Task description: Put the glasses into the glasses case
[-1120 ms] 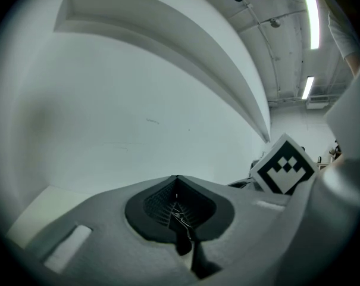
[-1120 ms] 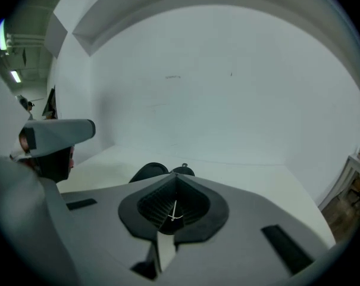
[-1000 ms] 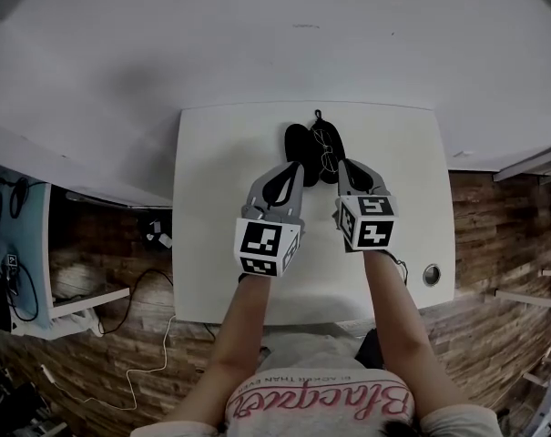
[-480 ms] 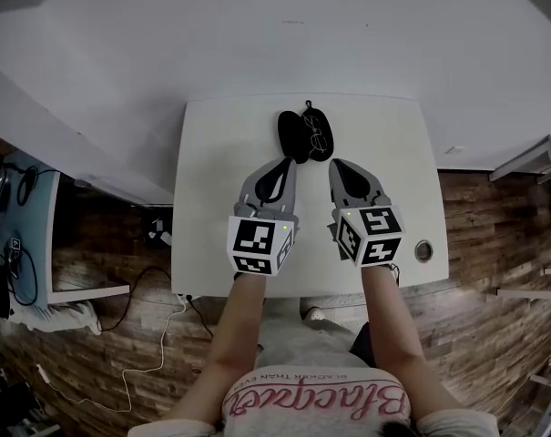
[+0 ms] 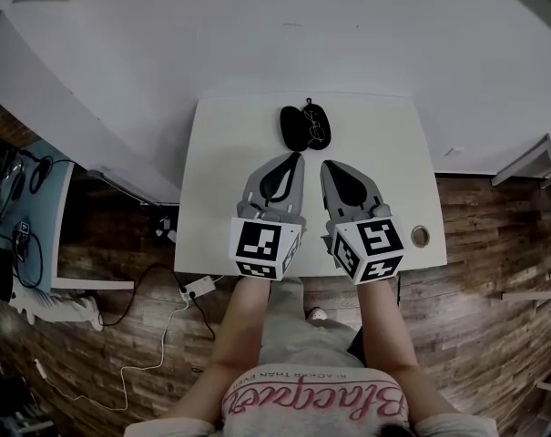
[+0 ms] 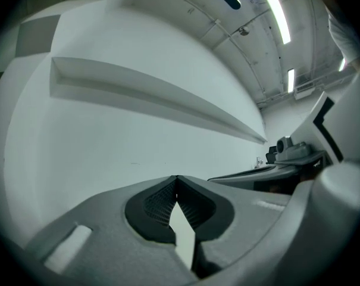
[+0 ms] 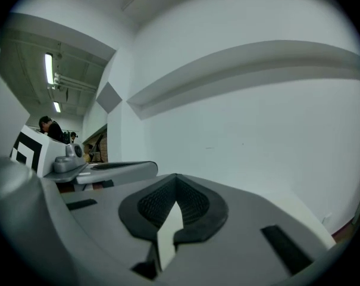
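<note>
An open black glasses case (image 5: 294, 127) lies at the far middle of the white table (image 5: 222, 162). The glasses (image 5: 318, 132) rest in its right half. Both grippers hover over the table's near part, short of the case and apart from it. My left gripper (image 5: 297, 157) is shut with nothing in it, its tips meeting (image 6: 177, 177). My right gripper (image 5: 325, 165) is likewise shut and empty, tips closed (image 7: 176, 176). The gripper views point up at a white wall, so neither shows the case.
A small round fitting (image 5: 421, 236) sits at the table's near right corner. A power strip (image 5: 198, 288) and cables lie on the wooden floor to the left. A white wall (image 5: 284, 35) runs behind the table. A blue shelf (image 5: 29, 217) stands far left.
Both grippers have drawn back from the case toward the table's near edge. The glasses and case stay where they were.
</note>
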Demonstrator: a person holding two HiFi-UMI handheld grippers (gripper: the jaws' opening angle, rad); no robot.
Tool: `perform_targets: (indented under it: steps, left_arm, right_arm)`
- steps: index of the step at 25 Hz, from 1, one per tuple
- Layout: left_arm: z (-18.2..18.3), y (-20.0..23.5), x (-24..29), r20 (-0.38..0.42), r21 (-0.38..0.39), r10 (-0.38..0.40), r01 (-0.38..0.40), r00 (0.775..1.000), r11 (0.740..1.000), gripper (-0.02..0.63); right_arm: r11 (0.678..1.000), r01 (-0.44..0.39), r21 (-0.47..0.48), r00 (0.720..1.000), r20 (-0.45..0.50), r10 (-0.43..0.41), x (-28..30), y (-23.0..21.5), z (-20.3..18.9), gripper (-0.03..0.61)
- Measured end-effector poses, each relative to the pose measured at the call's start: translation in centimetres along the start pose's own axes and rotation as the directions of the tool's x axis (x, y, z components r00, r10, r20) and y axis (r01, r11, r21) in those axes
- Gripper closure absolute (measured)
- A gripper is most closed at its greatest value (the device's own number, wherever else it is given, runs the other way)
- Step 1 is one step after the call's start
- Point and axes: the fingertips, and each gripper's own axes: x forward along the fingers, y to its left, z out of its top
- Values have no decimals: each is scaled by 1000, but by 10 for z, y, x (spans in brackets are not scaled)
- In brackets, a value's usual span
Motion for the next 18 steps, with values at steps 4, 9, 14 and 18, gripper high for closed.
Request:
perform_targets:
  steps: [4, 9, 14, 18]
  left_arm:
    - [10, -8, -17, 12, 29, 20, -20, 1000, 999, 609]
    - [20, -19, -34, 34, 45, 19, -20, 999, 999, 609]
    - [22, -35, -47, 39, 61, 11, -13, 999, 998, 609]
    - [38, -55, -63, 102, 118, 9, -21, 995, 993, 609]
  right_arm:
    - [999, -50, -22, 997, 52, 51, -21, 16, 12, 572]
    - [997, -58, -40, 995, 77, 61, -42, 25, 17, 571]
    - [992, -30, -124, 993, 108, 43, -65, 32, 27, 571]
    - [986, 3, -165, 990, 141, 21, -86, 35, 37, 571]
